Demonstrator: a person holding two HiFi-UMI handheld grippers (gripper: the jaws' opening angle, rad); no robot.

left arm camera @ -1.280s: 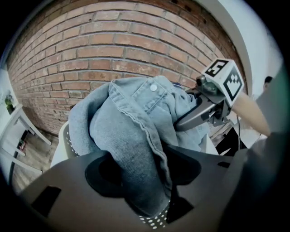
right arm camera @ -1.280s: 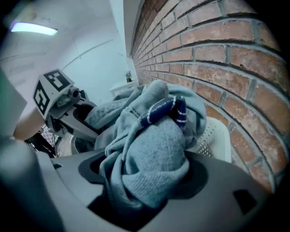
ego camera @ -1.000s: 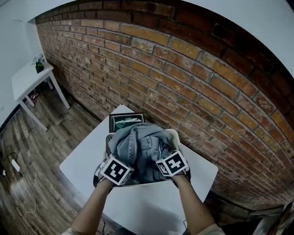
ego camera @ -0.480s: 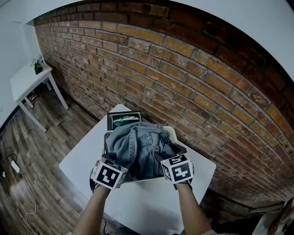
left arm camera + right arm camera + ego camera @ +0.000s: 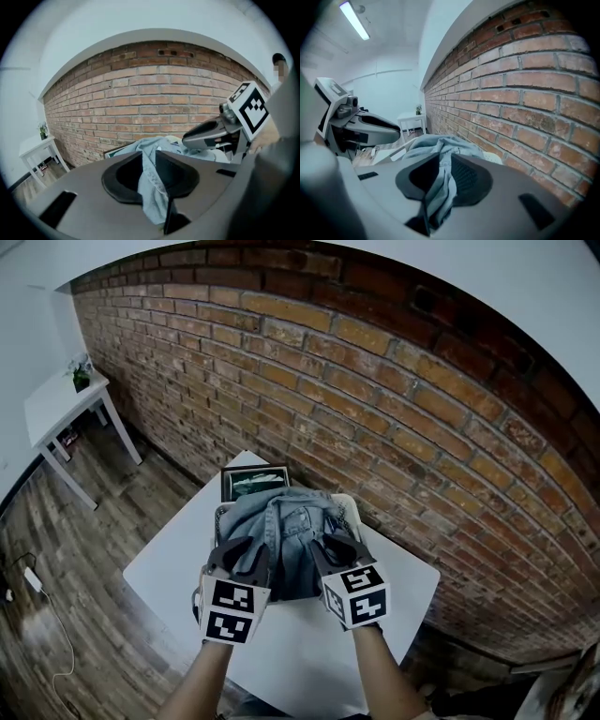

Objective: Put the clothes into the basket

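Observation:
A light blue denim garment lies heaped in a white patterned basket on the white table. My left gripper is at the heap's near left side. Its jaws have just been closing and now pinch a fold of the denim. My right gripper is at the heap's near right side. Its jaws have also just been closing and now clamp a denim fold. Each gripper view shows the other gripper: the right gripper and the left gripper. Most of the basket is hidden under the cloth.
A dark framed picture lies on the table just behind the basket. The brick wall rises close behind the table. A small white side table with a plant stands far left, and a cable lies on the wood floor.
Both grippers have risen off the basket's near rim and tilted up towards level. Their jaws have closed on folds of the denim.

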